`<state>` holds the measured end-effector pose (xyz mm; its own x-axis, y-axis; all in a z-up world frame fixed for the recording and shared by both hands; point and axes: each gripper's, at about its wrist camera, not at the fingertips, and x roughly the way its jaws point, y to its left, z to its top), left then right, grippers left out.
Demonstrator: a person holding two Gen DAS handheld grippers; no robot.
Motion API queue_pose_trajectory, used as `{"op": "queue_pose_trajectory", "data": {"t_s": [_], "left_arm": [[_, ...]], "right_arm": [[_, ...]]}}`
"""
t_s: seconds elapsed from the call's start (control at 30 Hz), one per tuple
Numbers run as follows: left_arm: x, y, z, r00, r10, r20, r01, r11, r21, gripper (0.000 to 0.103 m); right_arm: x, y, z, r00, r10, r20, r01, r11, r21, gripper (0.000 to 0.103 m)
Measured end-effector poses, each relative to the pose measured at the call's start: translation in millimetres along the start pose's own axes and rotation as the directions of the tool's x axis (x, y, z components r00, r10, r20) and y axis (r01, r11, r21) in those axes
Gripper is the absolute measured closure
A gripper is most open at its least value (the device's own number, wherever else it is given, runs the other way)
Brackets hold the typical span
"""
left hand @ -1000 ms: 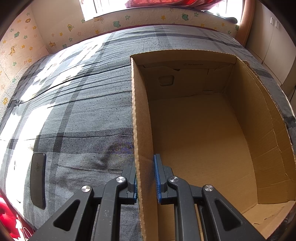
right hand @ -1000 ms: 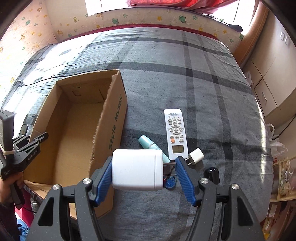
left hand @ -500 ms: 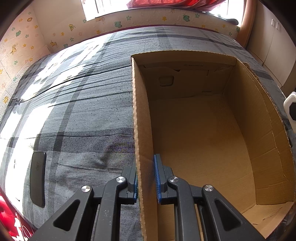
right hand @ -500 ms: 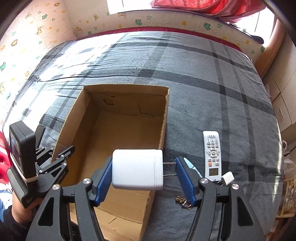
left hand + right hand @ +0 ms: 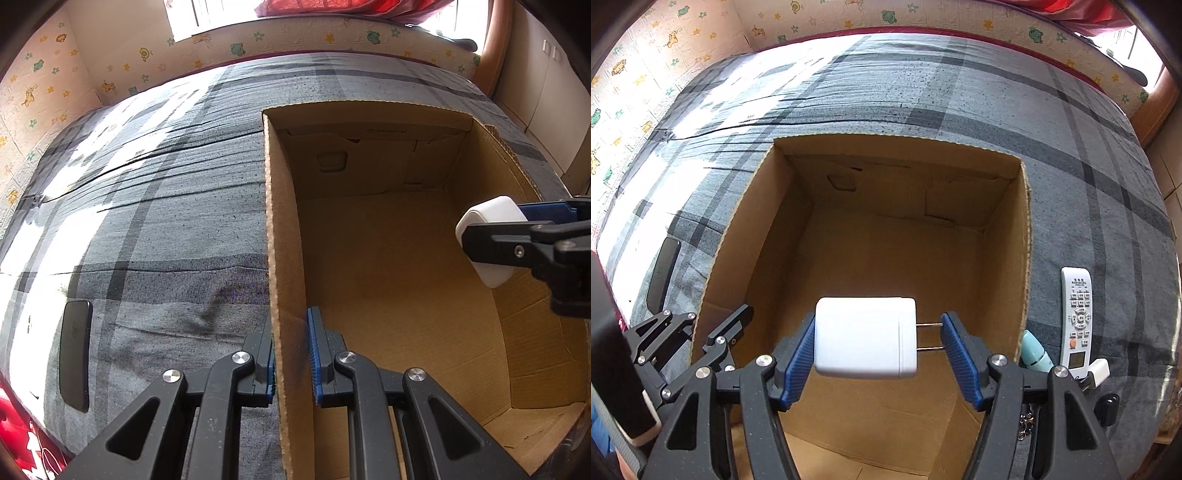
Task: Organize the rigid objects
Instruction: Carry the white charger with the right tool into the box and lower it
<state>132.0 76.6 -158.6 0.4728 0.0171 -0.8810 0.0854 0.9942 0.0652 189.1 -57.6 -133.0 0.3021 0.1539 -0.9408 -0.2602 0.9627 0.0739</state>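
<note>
An open cardboard box (image 5: 761,206) stands on a grey plaid bed; its inside shows bare cardboard. My right gripper (image 5: 879,349) is shut on a white plug charger (image 5: 864,338), with the prongs against the right pad, and holds it above the box's near half. The charger (image 5: 487,214) also shows in the left wrist view, above the box's right side. My left gripper (image 5: 291,354) is shut on the box's left wall (image 5: 280,229) near the front corner; it also shows in the right wrist view (image 5: 701,332).
To the right of the box lie a white remote (image 5: 1080,314), a pale teal tube (image 5: 1036,354), a small white plug (image 5: 1097,373), a black object (image 5: 1108,406) and keys (image 5: 1027,421). A black phone (image 5: 75,354) lies left of the box.
My right gripper has carried the white charger left, from beside the box's right wall to above its interior. The left gripper has kept hold of the box wall.
</note>
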Motion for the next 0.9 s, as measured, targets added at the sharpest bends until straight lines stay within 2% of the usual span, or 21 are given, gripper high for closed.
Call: {"op": "queue_pose_trajectory", "data": {"t_s": [0.6, 0.9], "left_arm": [[0.0, -3.3, -0.2, 1.000, 0.016, -0.003, -0.016, 1.000, 0.005, 0.088], [0.2, -3.8, 0.2, 1.000, 0.022, -0.003, -0.022, 1.000, 0.009, 0.088]], "right_arm": [[64.1, 15.3, 3.1, 0.992, -0.039, -0.117, 0.038, 0.999, -0.012, 0.033], [72.7, 14.0, 4.1, 0.991, -0.021, -0.134, 0.020, 1.000, -0.004, 0.033]]}}
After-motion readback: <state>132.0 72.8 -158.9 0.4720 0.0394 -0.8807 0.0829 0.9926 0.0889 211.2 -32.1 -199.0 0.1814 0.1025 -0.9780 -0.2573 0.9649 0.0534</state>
